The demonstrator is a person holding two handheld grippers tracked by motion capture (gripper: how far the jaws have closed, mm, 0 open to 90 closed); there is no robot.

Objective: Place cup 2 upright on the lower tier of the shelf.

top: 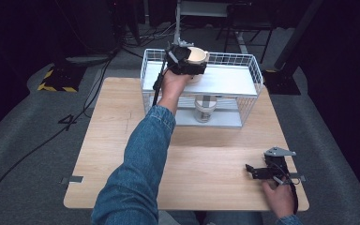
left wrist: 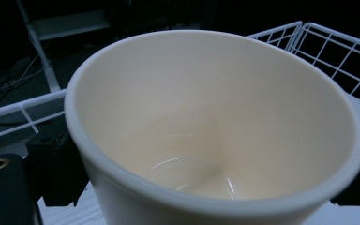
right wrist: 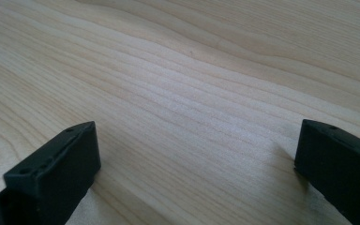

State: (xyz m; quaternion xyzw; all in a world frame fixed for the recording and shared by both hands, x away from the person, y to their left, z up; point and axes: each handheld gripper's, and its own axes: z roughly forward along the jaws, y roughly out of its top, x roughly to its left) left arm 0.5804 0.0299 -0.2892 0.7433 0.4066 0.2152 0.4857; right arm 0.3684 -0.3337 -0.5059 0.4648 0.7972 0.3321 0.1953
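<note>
A cream cup [top: 198, 55] hangs over the back left of the top shelf of a white wire rack [top: 251, 70]. My left gripper [top: 186, 62] is shut on the cup, held out at arm's length. In the left gripper view the cup's empty inside [left wrist: 215, 122] is turned toward the camera, and a black finger [left wrist: 51, 168] presses at each side of its wall. My right gripper [top: 250, 170] rests on the wooden table [top: 122, 140] near the front right corner. It is open, its jaws [right wrist: 197, 154] wide apart over bare wood.
On the rack's lower shelf stands a pale stack of cups [top: 205, 108]. A metal stand [top: 179, 28] rises behind the rack. Cables [top: 37, 145] trail over the grey floor at the left. The rack's top shelf [top: 229, 79] lies bare to the right of the cup.
</note>
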